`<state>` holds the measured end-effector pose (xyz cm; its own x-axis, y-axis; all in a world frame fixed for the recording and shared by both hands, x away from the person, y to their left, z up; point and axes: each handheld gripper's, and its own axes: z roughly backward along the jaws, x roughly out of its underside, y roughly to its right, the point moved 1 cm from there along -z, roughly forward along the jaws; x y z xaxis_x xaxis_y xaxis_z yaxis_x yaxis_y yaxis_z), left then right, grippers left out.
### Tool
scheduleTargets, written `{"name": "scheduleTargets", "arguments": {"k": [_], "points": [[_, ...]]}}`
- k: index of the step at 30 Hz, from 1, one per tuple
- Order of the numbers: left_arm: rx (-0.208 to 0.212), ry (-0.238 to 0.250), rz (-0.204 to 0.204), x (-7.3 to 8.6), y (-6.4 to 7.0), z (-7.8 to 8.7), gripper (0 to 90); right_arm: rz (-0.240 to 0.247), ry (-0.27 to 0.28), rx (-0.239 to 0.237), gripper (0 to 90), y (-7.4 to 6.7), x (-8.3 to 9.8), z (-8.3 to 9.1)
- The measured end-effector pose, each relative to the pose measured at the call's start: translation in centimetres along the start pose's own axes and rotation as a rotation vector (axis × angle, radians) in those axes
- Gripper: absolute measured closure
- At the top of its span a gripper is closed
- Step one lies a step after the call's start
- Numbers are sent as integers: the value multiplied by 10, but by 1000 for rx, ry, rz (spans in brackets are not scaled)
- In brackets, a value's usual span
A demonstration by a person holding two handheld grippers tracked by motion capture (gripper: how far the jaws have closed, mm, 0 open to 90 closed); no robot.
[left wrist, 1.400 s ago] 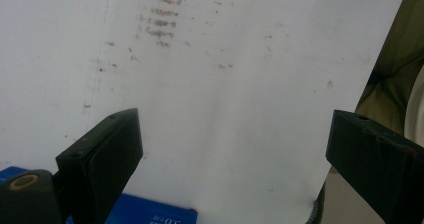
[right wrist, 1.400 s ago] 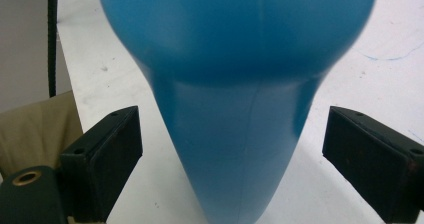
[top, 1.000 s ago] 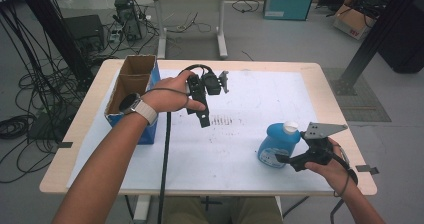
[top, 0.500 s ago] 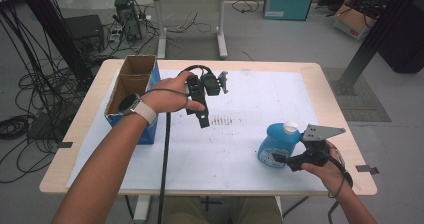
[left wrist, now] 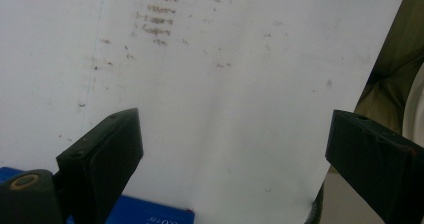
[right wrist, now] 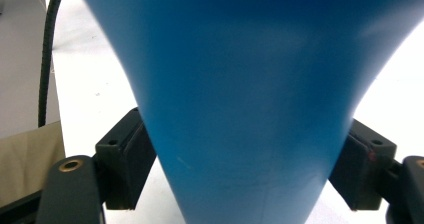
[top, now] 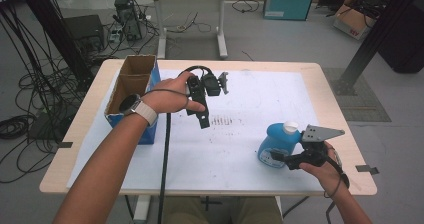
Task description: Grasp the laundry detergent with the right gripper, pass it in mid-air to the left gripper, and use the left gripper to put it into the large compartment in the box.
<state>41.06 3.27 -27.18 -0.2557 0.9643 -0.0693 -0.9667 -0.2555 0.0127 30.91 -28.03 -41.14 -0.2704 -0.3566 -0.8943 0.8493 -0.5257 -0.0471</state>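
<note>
Nearest the viewer, at the counter's [top: 330, 91] front right edge, the person's right hand holds the right tool [top: 278, 157] against the lower side of one blue bottle [top: 276, 143] with a white cap. The bottle sits on the white sheet covering the counter. In the right gripper view the blue bottle body [right wrist: 240, 99] sits between the two black jaws, which have just been closing; both pads appear to touch its sides, so the tool looks clamped on the bottle, or very nearly so.

Farther in, left of centre, the left hand [top: 167, 98] holds the left tool [top: 223, 82] above the sheet. In the left gripper view its jaws stand wide apart with nothing between them, just the scuffed white sheet below.

Beyond that hand, at the far left of the counter, stands one open cardboard box [top: 131, 82] with blue sides.

As a judgement: the work seems to be at the gripping stage. The bottle is caught but not yet lifted; carrying it, perhaps to the box, looks like what remains.

Count: one bottle, one box, two tools.
</note>
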Motion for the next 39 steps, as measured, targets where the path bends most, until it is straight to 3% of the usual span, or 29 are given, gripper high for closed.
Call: {"name": "scheduleTargets", "arguments": {"k": [14, 18, 39], "points": [[2, 3, 6, 1, 0, -1, 94, 5, 25, 2, 331, -1, 1, -2], [1, 1, 5, 1, 0, -1, 93, 18, 26, -7, 403, -1, 2, -3], [1, 2, 6, 0, 0, -1, 93, 38, 38, -2, 424, -2, 3, -2]]}}
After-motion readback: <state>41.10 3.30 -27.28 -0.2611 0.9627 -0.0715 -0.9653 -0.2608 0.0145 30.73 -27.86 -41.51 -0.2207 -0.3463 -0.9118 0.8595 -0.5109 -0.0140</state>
